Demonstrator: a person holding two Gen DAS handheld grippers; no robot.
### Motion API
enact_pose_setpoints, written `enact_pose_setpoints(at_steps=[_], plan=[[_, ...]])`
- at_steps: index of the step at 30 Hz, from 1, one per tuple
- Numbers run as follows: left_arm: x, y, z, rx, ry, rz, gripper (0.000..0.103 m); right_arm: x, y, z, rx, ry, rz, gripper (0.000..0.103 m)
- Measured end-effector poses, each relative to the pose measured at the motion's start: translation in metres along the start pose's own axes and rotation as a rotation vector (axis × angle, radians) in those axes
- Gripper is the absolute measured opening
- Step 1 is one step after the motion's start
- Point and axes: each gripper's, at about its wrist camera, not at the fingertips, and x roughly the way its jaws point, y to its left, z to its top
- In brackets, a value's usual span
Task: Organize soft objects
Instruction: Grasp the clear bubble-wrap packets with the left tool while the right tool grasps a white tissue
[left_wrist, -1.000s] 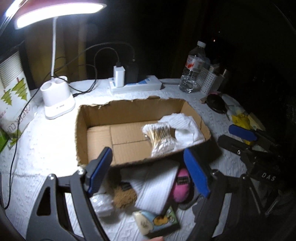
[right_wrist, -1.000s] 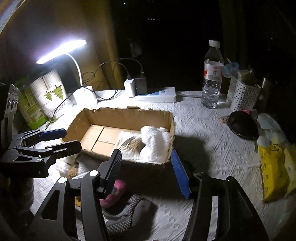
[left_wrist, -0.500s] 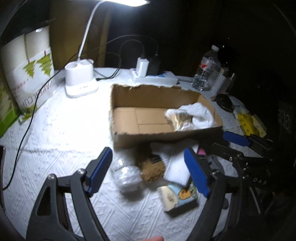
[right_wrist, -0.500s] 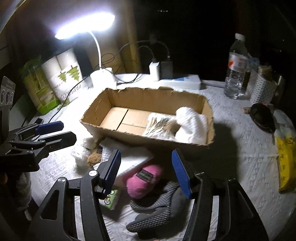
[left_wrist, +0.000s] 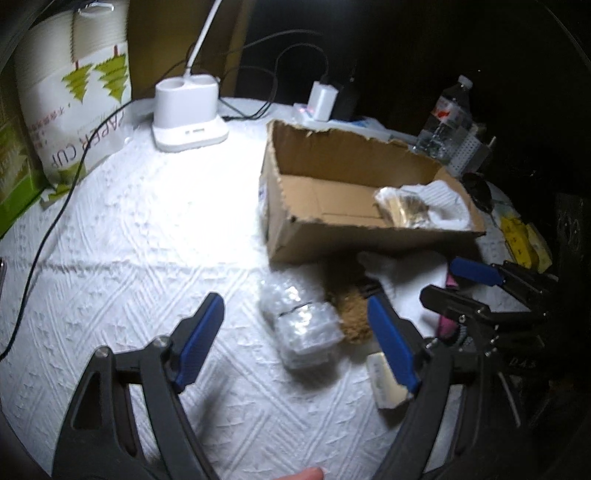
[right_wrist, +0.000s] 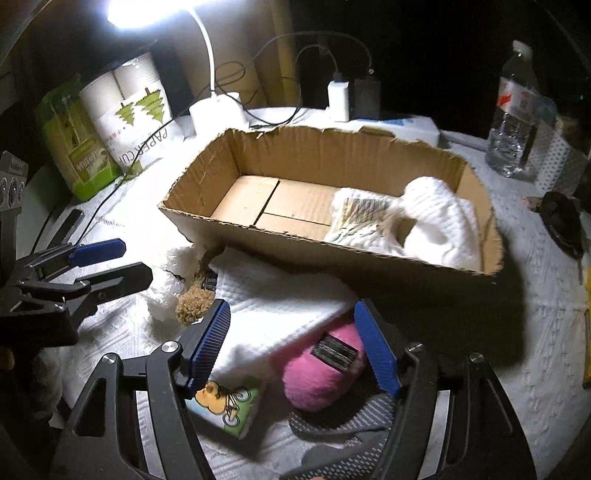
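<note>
Both grippers have backed away from the box (right_wrist: 325, 192) toward the loose pile in front of it. Left of that pile, the left gripper (left_wrist: 295, 343) hovers with fingers wide over the bubble wrap (left_wrist: 301, 325). The right gripper (right_wrist: 291, 343), fingers wide and empty, hangs above the towel (right_wrist: 280, 314) and pink yarn (right_wrist: 317, 373). Probably a pickup next; towel and swabs already lie boxed.

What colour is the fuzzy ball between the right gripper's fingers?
Pink, with a dark label band; the fuzzy ball shows best in the right wrist view.
</note>
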Motion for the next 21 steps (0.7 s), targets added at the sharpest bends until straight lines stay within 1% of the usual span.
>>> enact_pose_setpoints(at_steps=[5,8,10,12,13,15,16,17,18,20,21], plan=[[0.012,0.005,0.000,-0.013,0.033,0.003,0.081,0.012,0.008,0.001,-0.031,0.031,0.015,0.073],[0.023,0.006,-0.001,-0.017,0.060,0.013,0.081,0.017,0.013,0.001,-0.060,0.034,0.010,0.072],[0.030,0.007,-0.001,-0.020,0.082,0.014,0.081,0.020,0.015,0.000,-0.067,0.033,0.017,0.069],[0.035,0.007,-0.003,-0.017,0.094,0.020,0.081,0.025,0.017,-0.001,-0.075,0.041,0.033,0.051],[0.036,0.006,-0.003,-0.012,0.090,0.024,0.081,0.027,0.019,-0.002,-0.081,0.045,0.037,0.047],[0.037,0.004,-0.003,-0.002,0.088,0.029,0.081,0.027,0.022,-0.004,-0.101,0.042,0.056,0.029],[0.038,0.004,-0.003,0.002,0.085,0.028,0.081,0.026,0.023,-0.005,-0.107,0.037,0.066,0.024],[0.039,0.004,-0.002,0.004,0.084,0.028,0.080,0.025,0.024,-0.005,-0.112,0.030,0.068,0.015],[0.040,0.003,-0.002,0.007,0.080,0.029,0.080,0.023,0.024,-0.005,-0.120,0.026,0.076,0.011],[0.040,0.001,-0.003,0.020,0.080,0.032,0.067,0.019,0.022,-0.005,-0.121,0.015,0.084,0.009],[0.040,0.000,-0.002,0.025,0.077,0.032,0.063,0.018,0.022,-0.005,-0.119,0.012,0.086,0.008]])
